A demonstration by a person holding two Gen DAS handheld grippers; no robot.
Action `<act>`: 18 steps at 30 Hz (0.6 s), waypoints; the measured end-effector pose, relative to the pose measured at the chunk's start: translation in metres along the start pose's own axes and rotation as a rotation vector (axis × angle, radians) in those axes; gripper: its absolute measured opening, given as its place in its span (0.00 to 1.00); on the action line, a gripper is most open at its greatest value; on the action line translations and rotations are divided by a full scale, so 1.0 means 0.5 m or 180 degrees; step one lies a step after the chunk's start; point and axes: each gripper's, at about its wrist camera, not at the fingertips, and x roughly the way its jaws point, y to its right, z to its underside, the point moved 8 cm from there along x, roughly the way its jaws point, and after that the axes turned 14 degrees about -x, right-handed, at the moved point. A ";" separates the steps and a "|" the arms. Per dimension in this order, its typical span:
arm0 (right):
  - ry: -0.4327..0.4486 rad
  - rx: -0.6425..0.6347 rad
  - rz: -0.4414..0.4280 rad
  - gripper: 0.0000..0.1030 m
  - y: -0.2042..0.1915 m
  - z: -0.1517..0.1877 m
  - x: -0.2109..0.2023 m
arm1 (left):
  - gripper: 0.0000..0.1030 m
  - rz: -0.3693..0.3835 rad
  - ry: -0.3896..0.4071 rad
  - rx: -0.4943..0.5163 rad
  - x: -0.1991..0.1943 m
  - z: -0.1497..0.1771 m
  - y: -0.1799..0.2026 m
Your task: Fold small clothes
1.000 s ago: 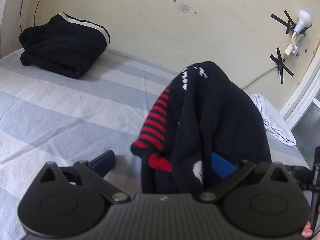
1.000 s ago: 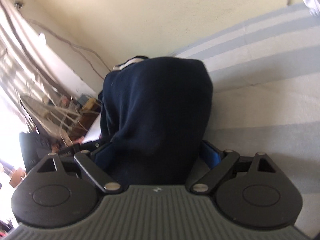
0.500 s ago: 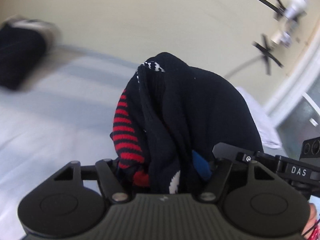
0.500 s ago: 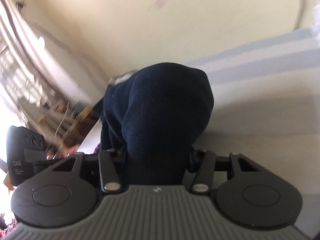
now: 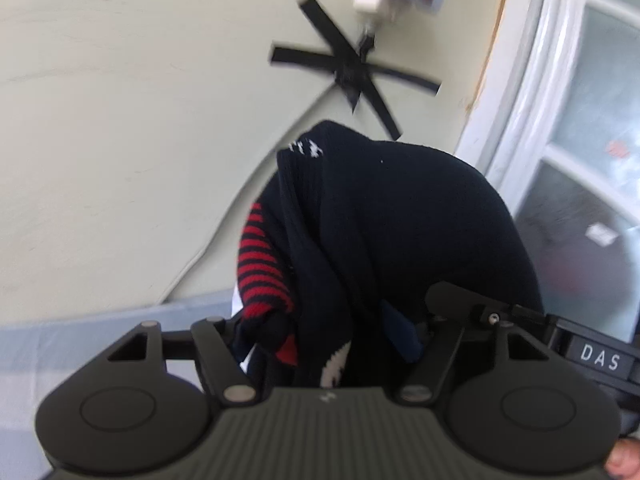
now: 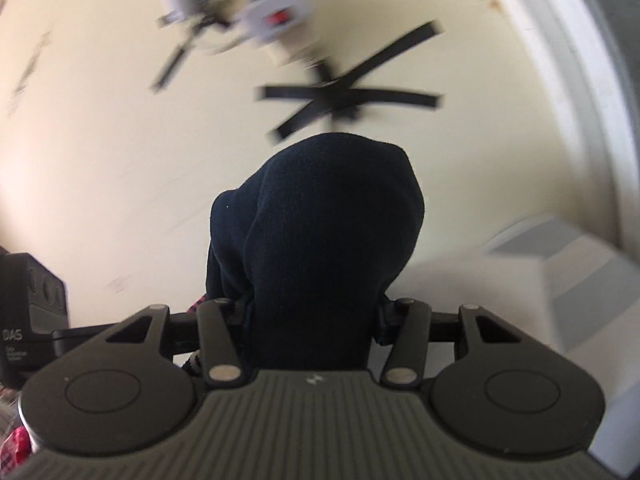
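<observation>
Item: dark knit garment (image 5: 400, 240), bunched. Left gripper (image 5: 332, 332) and right gripper (image 6: 308, 316) fingers half-closed, clamping it. Risk: uneven bundle slipping, undoing folds.

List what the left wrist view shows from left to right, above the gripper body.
Wall → red-striped cuff → black tape cross → dark garment → window frame.

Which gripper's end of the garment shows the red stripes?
The left gripper: red-and-navy striped knit bunches beside its dark sweater. The right gripper holds plain navy fabric.
</observation>
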 end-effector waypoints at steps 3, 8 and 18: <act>-0.0188 0.0017 0.0316 0.54 0.075 0.021 0.042 | 0.71 -0.0321 -0.0108 0.0103 0.082 0.022 -0.005; -0.0266 0.0025 0.0443 0.59 0.107 0.068 0.076 | 0.87 -0.0461 0.0018 0.0052 0.092 0.039 -0.028; -0.0326 -0.0285 0.0852 0.74 0.075 0.062 0.059 | 0.85 -0.0939 0.0154 0.0388 0.038 0.030 -0.011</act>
